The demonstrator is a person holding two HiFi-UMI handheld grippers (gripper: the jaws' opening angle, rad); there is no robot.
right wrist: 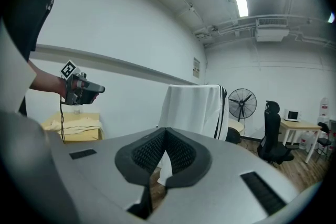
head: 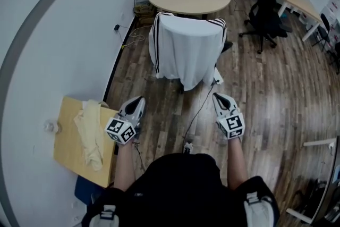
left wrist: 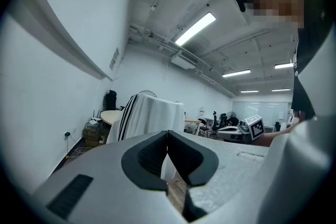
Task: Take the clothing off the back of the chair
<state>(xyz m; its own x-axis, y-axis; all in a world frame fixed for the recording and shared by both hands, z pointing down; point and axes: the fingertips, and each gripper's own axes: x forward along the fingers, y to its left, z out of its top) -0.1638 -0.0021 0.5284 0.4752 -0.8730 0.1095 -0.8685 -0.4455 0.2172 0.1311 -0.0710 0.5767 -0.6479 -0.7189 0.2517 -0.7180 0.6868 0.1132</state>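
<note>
Facing black-striped clothing (head: 187, 50), left hand-held gripper (head: 139, 100) and right hand-held gripper (head: 217, 97) are closed.

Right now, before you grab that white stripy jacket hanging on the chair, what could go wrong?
1. The left hand-held gripper and right hand-held gripper are both shut; unless they open, they would probably just push the white black-striped garment.
2. A thin black cable lies on the wooden floor towards the chair; feet could catch it.
3. The garment wraps both top corners of the chair, so a one-sided pull might snag.
</note>
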